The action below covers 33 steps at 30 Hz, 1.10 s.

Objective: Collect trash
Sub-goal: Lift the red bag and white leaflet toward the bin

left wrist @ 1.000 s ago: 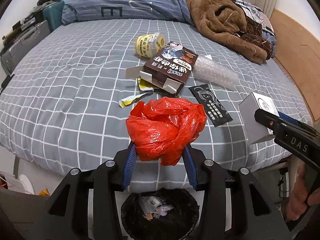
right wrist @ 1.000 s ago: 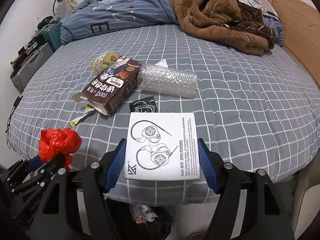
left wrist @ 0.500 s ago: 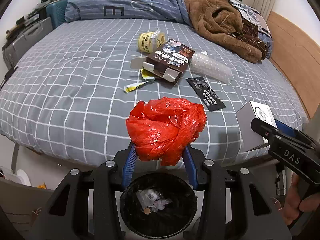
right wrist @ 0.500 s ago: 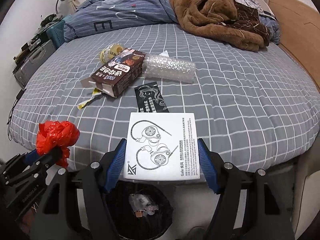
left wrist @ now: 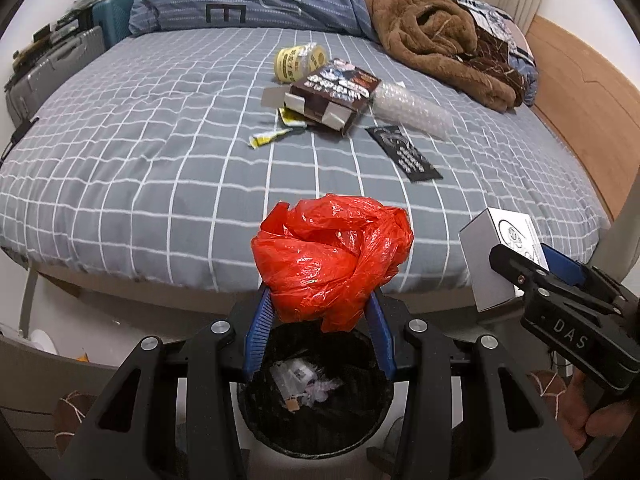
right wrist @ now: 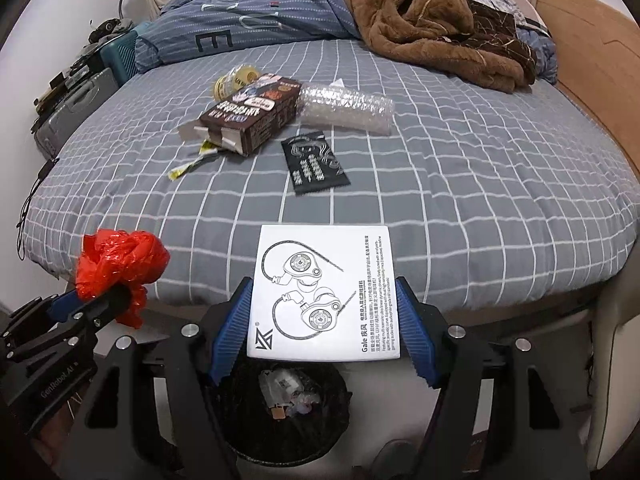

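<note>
Where the fingers (left wrist: 262,322) pinch it, the red bag (left wrist: 330,252) bunches, crinkled and glossy.

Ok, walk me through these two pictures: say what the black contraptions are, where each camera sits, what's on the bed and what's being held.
No robot here: a person holds a handheld claw in each hand, each with a fisheye camera looking along its blue fingers. The left view shows the left claw shut on a crumpled red plastic bag. The right view shows the right claw shut on a white earphone box. Both hang over a black trash bin on the floor at the bed's edge. On the grey checked bed lie a brown carton, bubble wrap, a black sachet, a yellow tape roll and a yellow wrapper.
</note>
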{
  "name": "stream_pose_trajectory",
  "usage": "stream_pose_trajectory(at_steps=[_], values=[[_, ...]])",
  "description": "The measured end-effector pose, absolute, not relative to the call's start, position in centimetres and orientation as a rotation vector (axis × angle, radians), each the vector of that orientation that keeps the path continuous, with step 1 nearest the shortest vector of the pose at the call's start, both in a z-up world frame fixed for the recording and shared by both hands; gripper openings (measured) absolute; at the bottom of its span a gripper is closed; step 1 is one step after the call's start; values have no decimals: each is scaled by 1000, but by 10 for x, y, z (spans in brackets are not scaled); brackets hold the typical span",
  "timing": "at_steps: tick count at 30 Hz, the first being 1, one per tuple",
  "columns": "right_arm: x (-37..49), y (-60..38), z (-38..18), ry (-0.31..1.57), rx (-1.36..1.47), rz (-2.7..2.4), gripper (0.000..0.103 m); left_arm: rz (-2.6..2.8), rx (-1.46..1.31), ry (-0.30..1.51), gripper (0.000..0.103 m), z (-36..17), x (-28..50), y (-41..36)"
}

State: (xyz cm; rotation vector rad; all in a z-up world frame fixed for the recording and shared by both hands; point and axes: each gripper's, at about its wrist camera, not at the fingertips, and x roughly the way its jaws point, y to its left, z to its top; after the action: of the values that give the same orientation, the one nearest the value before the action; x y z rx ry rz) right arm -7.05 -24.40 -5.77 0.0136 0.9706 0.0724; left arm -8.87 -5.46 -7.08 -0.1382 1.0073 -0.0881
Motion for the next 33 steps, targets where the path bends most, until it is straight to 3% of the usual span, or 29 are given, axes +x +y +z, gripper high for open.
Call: stream_pose_trajectory(at_steps=[21, 33], values=[[-121, -246, -94, 1027, 24, 70, 66, -98, -162, 1094, 43, -116, -137, -58], [-135, -254, -144, 1110, 40, 46, 66, -87, -119, 1152, 43, -158, -150, -62]])
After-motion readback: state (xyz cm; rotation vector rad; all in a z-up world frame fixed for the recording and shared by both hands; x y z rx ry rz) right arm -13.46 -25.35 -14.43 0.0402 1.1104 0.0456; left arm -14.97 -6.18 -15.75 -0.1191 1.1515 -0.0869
